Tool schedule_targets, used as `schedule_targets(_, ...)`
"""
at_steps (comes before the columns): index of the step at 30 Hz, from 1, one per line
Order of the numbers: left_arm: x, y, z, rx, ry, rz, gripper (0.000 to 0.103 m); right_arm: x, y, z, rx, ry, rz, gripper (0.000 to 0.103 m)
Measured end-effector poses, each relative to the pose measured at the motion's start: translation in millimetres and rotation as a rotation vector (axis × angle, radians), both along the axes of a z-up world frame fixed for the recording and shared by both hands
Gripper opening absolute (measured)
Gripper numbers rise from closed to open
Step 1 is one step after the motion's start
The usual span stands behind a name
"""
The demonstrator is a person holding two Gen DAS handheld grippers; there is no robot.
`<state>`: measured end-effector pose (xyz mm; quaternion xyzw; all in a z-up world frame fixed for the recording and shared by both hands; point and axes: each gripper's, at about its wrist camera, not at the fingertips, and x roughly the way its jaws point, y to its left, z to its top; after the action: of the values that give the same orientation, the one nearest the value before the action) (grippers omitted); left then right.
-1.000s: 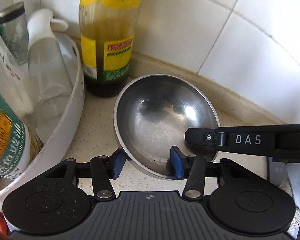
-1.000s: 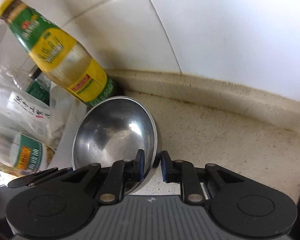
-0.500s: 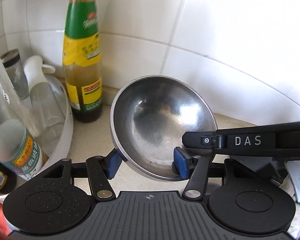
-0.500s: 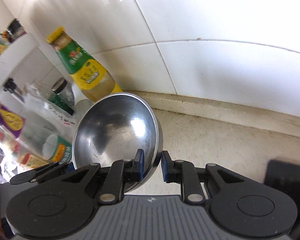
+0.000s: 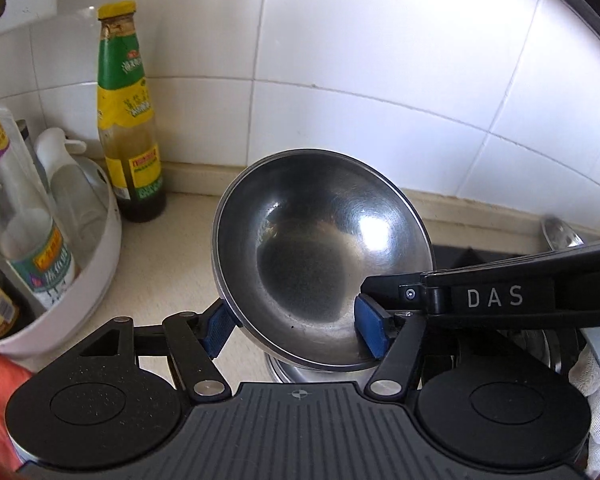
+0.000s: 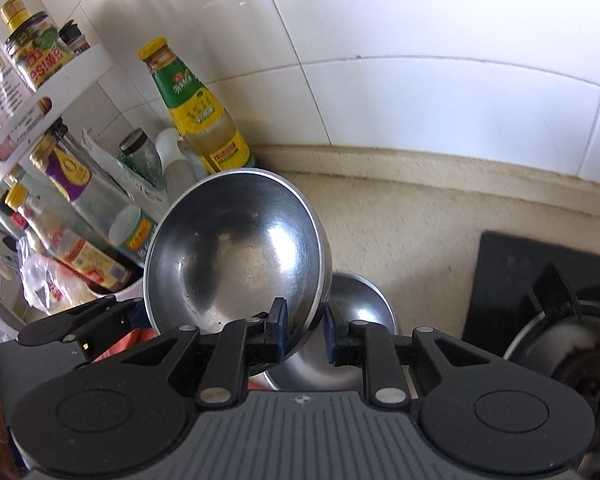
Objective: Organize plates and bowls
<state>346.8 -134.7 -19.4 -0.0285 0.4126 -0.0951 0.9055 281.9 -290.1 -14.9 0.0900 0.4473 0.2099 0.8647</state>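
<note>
The steel bowl hangs tilted above a second bowl that sits on the tabletop beside the stove. A second ago it rested by the sauce bottle. My right gripper pinches its rim; my left gripper has just been spreading, its pads around the rim, seemingly loose. So stacking looks near. Only the right view shows the second bowl clearly.

Silver bowl; green-yellow label bottle; white tiles; blue-padded tongs.
</note>
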Motion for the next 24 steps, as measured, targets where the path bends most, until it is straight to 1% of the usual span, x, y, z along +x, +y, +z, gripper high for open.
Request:
schedule_targets(4, -10, -7, -6, 0.008, 0.017, -0.021, 0.07, -6, -3, -9, -0.009, 0.027, -0.005, 0.02)
schedule_targets(11, -8, -15, -19, 0.021, 0.052, -0.044, 0.07, -6, -8, -23, -0.024, 0.068, -0.012, 0.02)
schedule_targets(15, -4, -16, -25, 0.027, 0.063, -0.048, 0.07, -4, -8, -29, -0.04, 0.067, -0.017, 0.022)
schedule_targets(17, -1, -15, -30, 0.034, 0.075, -0.045, 0.071, -2, -6, -34, -0.078, 0.057, -0.021, 0.024)
schedule_targets(19, -1, -14, -33, 0.057, 0.071, -0.036, 0.072, -1, -8, -39, -0.095, 0.067, -0.036, 0.031)
schedule_targets(20, -1, -12, -34, 0.065, 0.067, -0.03, 0.072, 0, -9, -41, -0.099, 0.068, -0.039, 0.031)
schedule_targets(24, -4, -2, -31, 0.054, 0.062, -0.018, 0.076, -1, -17, -42, -0.08, 0.07, -0.048, 0.031)
